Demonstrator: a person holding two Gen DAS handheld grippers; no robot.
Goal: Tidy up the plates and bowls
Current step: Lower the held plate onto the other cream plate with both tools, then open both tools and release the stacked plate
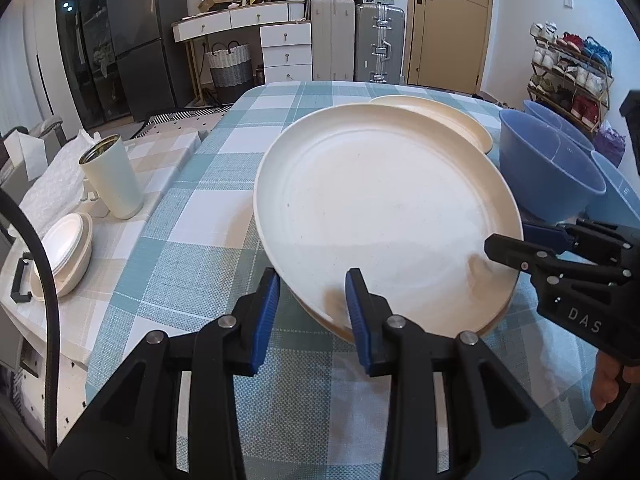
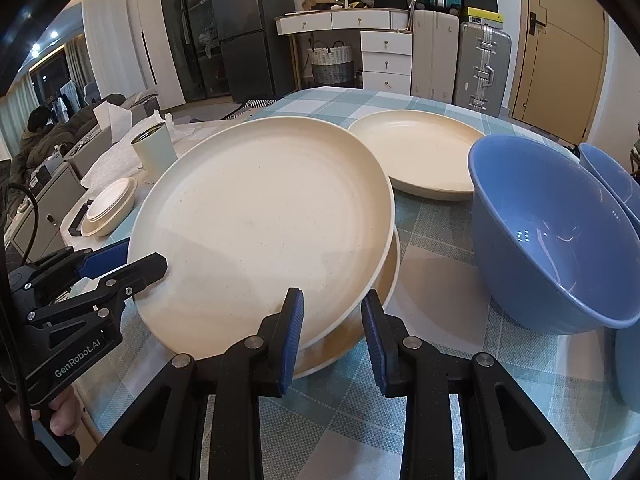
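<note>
Plate: top plate [image 1: 380, 200] was up off the stack, tilted, near edge low, far edge raised toward the room.
Left gripper: left gripper [image 1: 314, 280] was clenched on the top plate's near rim, one blue pad over the inside face, the other outside the edge.
Right gripper: right gripper [image 2: 333, 300] was clamped on the same plate further round the rim, one of its fingers [image 2: 292, 320] lying on the plate's inside and the other beyond the edge.
Shared hold: both grippers had the one plate between them, well apart along its near side, and the left wrist view caught the right one biting the rim from the right.
Lower plate: lower plate [image 2: 360, 336] lay flat on the counter [image 1: 200, 240] directly beneath, its cream lip peeking out under the tilted one; the two looked to touch at the near edge, though I could not be sure.
Far plate: far plate [image 2: 420, 152] sat alone behind them, flat on the checked cloth.
Bowl: blue bowl [image 2: 552, 232] stood just right of the stack, tipped toward the camera, with a second bowl [image 2: 608, 176] behind it.
Side: pale cup [image 1: 110, 176] stood upright off to the left, and small dishes [image 1: 66, 252] were stacked near it.
Hands: a hand showed under each grip handle at the frame edges.
</note>
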